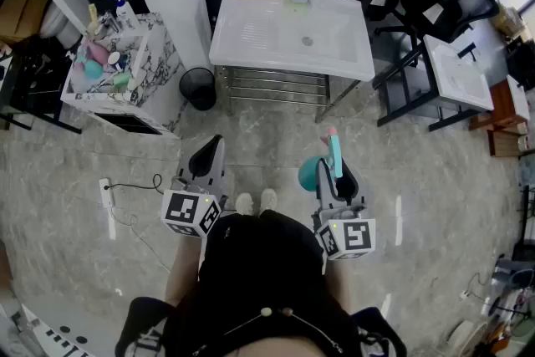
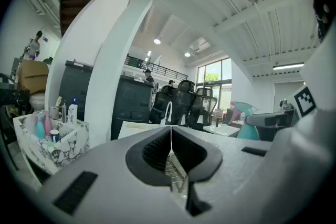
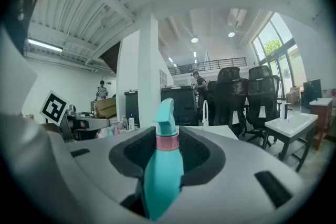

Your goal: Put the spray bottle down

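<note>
Floor (image 1: pixel 418 180) stretched before the white counter (image 1: pixel 251 46). Short of the counter's left end, the left claw (image 2: pixel 170 136) was pressed together, empty. Short of its right end, the right claw (image 3: pixel 170 152) was clamped on the teal spray bottle (image 3: pixel 163 181), upright above the floor.

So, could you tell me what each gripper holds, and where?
The right gripper holds the teal spray bottle by its body; the left gripper holds nothing.
</note>
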{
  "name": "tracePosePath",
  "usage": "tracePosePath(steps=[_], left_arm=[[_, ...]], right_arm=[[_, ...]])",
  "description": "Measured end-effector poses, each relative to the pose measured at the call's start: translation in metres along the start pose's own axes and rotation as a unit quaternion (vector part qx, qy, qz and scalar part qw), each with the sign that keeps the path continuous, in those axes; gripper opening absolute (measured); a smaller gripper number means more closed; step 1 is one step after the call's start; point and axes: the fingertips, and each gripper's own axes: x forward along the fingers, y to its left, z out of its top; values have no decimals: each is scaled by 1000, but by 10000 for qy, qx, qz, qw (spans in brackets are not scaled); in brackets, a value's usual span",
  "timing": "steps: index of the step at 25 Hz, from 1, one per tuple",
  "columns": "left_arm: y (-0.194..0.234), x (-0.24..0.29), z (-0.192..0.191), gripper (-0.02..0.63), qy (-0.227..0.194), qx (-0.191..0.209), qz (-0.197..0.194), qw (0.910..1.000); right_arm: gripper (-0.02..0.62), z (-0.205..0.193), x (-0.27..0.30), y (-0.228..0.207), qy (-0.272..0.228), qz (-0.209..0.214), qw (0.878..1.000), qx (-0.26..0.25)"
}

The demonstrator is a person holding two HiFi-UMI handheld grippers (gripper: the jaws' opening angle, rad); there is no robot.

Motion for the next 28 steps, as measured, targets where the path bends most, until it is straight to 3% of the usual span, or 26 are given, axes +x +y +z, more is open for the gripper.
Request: tracePosePath(steps=[13,28], left_arm=[[-2,12,-2,8,42,-12,-19,10000],[-15,29,-16,8,289,-34,129,9995]], right_arm=[[144,-2,5,-13,47,-93,9999,71],[146,-8,15,-28,184,320,9992,123]])
